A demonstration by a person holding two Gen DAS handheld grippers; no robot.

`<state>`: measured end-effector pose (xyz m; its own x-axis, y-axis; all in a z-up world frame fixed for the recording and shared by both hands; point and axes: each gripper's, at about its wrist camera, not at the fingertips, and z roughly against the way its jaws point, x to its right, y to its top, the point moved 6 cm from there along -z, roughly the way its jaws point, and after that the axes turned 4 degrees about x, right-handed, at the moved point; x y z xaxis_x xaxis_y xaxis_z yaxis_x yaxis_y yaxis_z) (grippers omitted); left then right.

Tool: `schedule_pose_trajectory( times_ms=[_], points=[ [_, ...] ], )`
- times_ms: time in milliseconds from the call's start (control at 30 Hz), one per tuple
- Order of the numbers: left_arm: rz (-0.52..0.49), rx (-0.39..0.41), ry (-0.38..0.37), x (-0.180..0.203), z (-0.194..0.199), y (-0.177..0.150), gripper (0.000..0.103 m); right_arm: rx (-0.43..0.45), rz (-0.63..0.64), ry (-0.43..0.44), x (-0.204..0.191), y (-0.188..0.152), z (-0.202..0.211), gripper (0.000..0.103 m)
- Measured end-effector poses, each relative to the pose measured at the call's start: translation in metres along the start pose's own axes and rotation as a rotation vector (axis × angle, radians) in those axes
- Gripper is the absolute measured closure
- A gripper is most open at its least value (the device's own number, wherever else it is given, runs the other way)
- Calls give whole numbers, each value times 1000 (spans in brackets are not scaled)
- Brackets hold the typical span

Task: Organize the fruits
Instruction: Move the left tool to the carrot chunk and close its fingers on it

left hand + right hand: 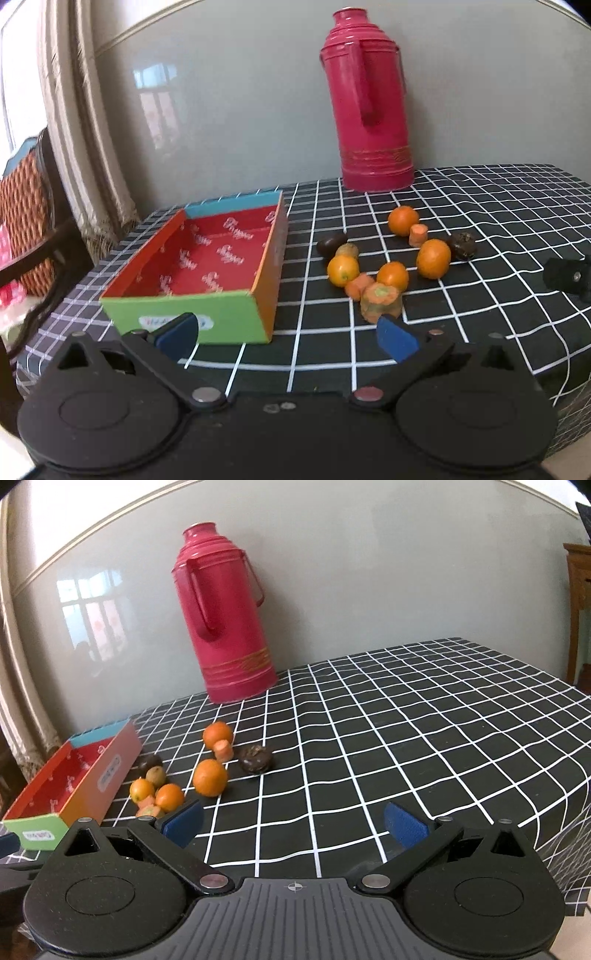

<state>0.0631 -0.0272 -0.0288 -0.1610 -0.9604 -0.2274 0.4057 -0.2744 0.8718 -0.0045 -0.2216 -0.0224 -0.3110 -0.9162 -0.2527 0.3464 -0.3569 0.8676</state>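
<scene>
Black-and-white checked cloth [406, 720] covers the table and fills most of both wrist views. A tall magenta thermos flask [369, 110] stands upright at the back of the table against a grey wall. A shallow cardboard box [207, 258], red-lined with green, orange and blue sides, sits open on the table's left part with nothing visible inside. Just right of the box, and apart from it, lies a loose cluster of small items: four oranges, the nearest pair [343, 270] [392, 275] beside carrot chunks, the largest chunk [381, 301] closest to the camera. Another orange [433, 258] rests near a dark wrinkled fruit [462, 245], and the farthest orange [403, 220] touches a small carrot piece [418, 234]. A dark brown fruit [330, 243] and a dull yellowish one [347, 251] lie nearest the box. The left gripper [286, 338] hovers low before the box and the fruit, its blue-padded jaws spread wide with nothing between them. The right gripper [293, 825] hovers over bare cloth to the right of the pile, jaws likewise spread and holding nothing.
</scene>
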Motion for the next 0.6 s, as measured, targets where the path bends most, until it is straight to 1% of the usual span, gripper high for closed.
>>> schedule_pose_trajectory(
  times_ms=[133, 167, 233, 300, 433, 600],
  points=[
    [-40, -2, -30, 15, -12, 5, 6, 12, -15, 0, 5, 4, 2, 0],
    [-48, -3, -32, 19, -16, 6, 7, 15, -15, 0, 5, 5, 2, 0],
    [-62, -9, -34, 26, -23, 7, 12, 24, -15, -1, 7, 7, 4, 0],
    [-66, -22, -38, 30, -31, 7, 13, 28, -15, -7, 9, 8, 4, 0],
    [-63, -37, 1, 31, -46, 6, 14, 21, -45, -11, 16, 8, 3, 0],
    [-97, 12, 36, 37, -49, 5, 15, 5, -72, 0, 17, 7, 0, 0]
  ],
)
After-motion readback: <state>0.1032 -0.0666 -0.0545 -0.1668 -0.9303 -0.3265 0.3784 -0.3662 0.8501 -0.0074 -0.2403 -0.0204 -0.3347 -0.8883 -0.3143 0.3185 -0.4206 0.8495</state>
